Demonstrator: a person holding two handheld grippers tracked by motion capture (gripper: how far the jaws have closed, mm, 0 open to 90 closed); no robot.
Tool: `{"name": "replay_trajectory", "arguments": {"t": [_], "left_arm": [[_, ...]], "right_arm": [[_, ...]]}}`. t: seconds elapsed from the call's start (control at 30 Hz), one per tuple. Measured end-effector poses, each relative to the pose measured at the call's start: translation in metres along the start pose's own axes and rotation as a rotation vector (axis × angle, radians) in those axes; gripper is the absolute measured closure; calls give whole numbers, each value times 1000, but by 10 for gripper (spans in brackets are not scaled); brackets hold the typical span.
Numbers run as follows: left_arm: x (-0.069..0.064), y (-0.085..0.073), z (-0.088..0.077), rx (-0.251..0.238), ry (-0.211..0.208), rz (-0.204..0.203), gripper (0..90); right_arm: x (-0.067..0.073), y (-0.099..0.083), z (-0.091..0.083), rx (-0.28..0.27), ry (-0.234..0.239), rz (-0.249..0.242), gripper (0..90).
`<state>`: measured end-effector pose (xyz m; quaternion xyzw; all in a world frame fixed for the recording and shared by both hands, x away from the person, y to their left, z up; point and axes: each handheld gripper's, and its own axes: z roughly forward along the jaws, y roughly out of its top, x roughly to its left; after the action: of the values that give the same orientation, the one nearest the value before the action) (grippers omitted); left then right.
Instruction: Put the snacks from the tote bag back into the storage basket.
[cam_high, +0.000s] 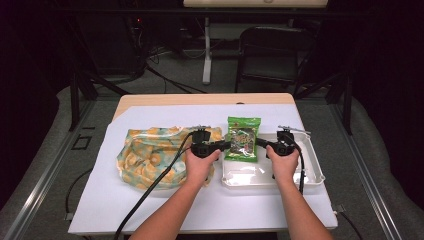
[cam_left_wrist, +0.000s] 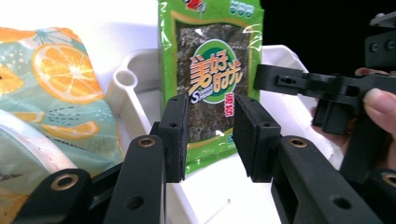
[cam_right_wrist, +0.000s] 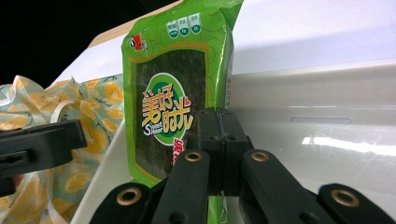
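Right tongs pressed together on the right edge of a flat green foil packet of seaweed snack, jaws meeting over the packet's margin in the right gripper view. Left tongs apart, pads straddling the packet's lower left edge without pressing it; daylight visible between each pad and the wrapper in the left gripper view. Packet held up off the surface, tilted, its lower end hanging over the left wall of a shallow white plastic tray. Packet printed with a round green-and-white label and orange lettering, dark seaweed showing through a clear window. Right hand over the tray; left hand just left of the packet, black cable trailing from its gripper toward the near table edge. Left of the packet: soft fabric pouch, pale teal with orange-slice print, lying crumpled beside the tray. Tray and pouch both resting on a white sheet covering the wooden table.
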<state>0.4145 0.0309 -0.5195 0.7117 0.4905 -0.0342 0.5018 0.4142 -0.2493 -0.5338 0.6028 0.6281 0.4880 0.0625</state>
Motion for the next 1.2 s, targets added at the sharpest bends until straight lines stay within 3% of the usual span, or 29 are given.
{"name": "replay_trajectory", "arguments": {"t": [0.43, 0.57, 0.77, 0.9, 1.2], "left_arm": [[-2, 3, -6, -2, 11, 2, 657], [-1, 3, -9, 6, 16, 10, 657], [0, 5, -10, 0, 19, 12, 656], [1, 5, -11, -2, 22, 11, 654], [1, 4, -9, 3, 25, 10, 641]], "right_arm": [[-5, 1, 9, 13, 9, 46, 900], [-6, 1, 11, 39, 11, 42, 900], [-6, 0, 11, 41, -5, 58, 899], [-7, 0, 9, 40, -17, 65, 844], [-3, 2, 0, 5, -34, 18, 710]]}}
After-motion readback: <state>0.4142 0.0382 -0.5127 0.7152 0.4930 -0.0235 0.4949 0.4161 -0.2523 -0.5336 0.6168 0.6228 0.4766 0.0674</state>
